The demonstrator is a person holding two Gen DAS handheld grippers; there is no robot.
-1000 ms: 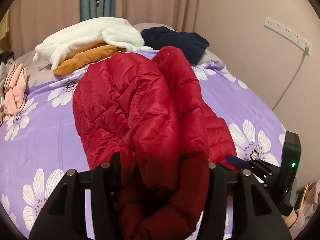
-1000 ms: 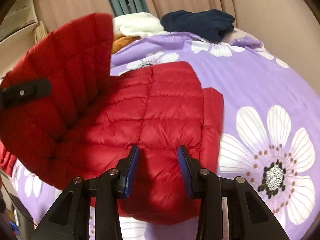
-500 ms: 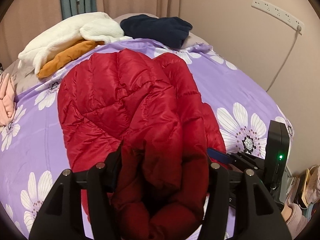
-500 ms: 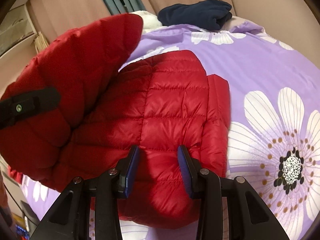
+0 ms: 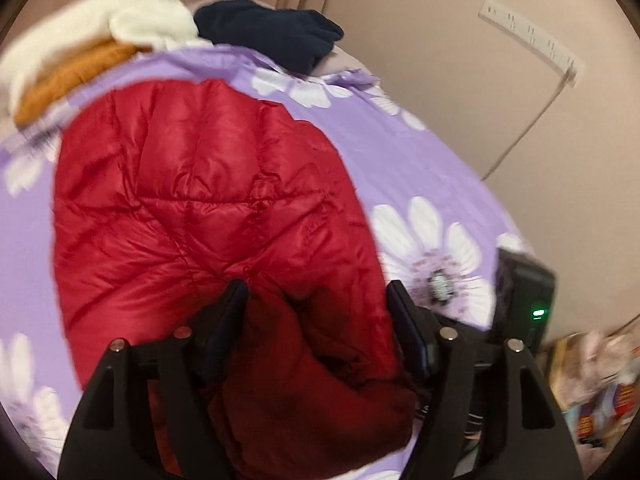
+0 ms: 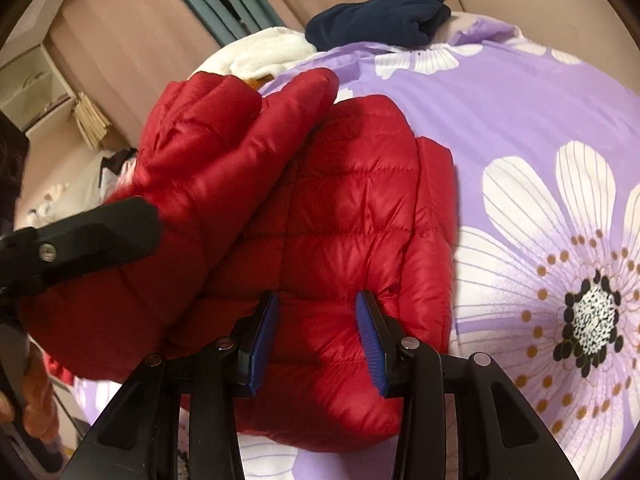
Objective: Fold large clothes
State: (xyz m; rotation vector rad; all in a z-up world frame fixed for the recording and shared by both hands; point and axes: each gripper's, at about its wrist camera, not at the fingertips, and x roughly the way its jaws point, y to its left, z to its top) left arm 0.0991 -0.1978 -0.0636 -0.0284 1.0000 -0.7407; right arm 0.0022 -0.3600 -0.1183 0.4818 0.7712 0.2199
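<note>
red puffer jacket [image 5: 208, 208] lies across the purple floral bedsheet [image 5: 404, 148], its quilted body spread flat on the side nearest the right gripper [image 6: 316, 312] while a padded fold — a sleeve or front panel, i cannot tell which — is draped over from the left. it looks light and lofty, with a shiny nylon shell that should slide under the pads and spring back once let go, so a hold probably works best on a seam, hem or doubled edge rather than on a smooth puffed panel. the left gripper [image 5: 316, 300] points steeply down at the bed with a thick bunch of the jacket between its jaws; those jaws have just been opening and now stand wide, the right pad clear of the fabric, so the fold appears to be released onto the body. the right gripper tilts down less steeply, its blue pads [image 6: 264, 320] part-way apart and resting over the near edge of the jacket's body, not visibly pinching it. white, orange and navy clothes [image 5: 272, 28] are piled at the far end of the bed.
</note>
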